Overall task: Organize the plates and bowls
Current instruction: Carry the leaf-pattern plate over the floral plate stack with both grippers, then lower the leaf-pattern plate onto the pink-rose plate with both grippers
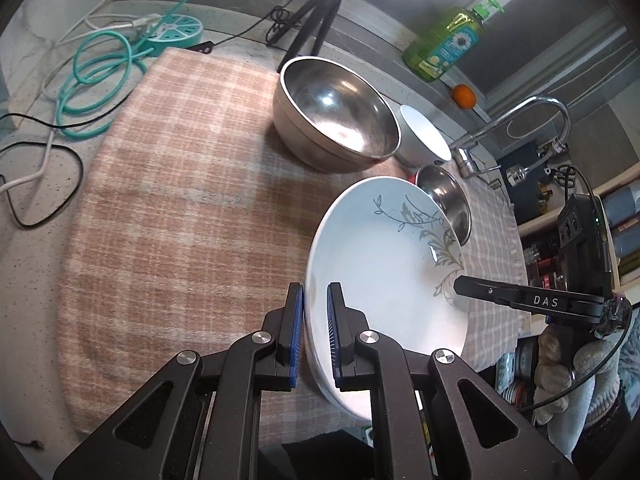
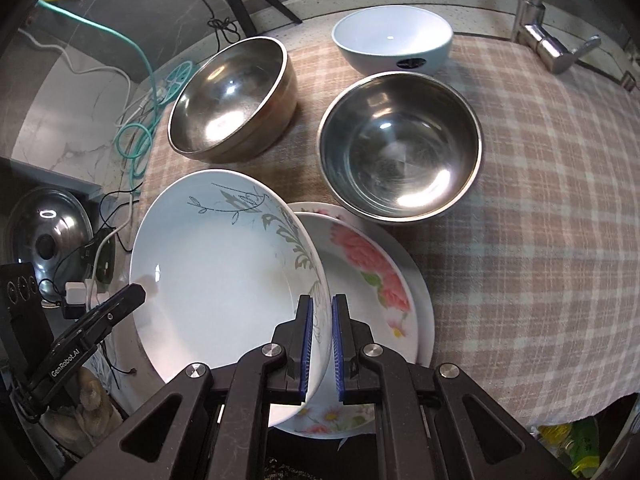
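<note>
Above the checked cloth on the surface (image 2: 540, 208), both grippers' fingers (image 1: 297, 320) (image 2: 306, 340) pinch opposite rims of the leaf-patterned plate (image 2: 224, 264), nearly closed, steadying it tilted over the flowered plate (image 2: 372, 272) for stacking.

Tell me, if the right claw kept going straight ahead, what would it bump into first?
The right claw already grips the leaf plate's rim. Straight ahead lies the flower plate underneath, then the steel bowl. I'd guess the bowl is the first real bump, though depth is unclear.
</note>
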Tool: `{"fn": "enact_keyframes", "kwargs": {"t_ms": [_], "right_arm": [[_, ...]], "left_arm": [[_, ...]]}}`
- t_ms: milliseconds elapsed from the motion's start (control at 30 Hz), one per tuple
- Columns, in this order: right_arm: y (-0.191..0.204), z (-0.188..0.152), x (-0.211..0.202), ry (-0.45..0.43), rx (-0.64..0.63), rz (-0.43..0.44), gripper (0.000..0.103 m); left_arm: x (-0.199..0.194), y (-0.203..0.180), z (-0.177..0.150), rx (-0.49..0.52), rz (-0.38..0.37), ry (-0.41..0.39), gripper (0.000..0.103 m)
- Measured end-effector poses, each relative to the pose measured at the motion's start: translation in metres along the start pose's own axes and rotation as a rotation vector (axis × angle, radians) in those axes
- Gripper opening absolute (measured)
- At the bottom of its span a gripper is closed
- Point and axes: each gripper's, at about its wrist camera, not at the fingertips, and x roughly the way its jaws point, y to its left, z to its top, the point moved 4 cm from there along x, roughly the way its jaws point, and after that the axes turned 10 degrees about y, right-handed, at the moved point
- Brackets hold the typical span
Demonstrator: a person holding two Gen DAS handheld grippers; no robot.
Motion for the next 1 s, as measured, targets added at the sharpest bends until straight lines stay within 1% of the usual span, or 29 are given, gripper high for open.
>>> {"fn": "enact_keyframes", "kwargs": {"t_ms": [600, 1000], "right_arm": [[-0.039, -0.026, 0.002, 0.007, 0.094, -0.004, 0.009], [-0.048, -0.036, 0.005, 0.016, 0.113, -0.008, 0.009]], "left_arm": [[0.029, -0.021, -0.006, 0.069, -0.002, 0.082, 0.010], [0.040, -0.026, -0.007, 0.078, 0.003, 0.107, 0.010]]}}
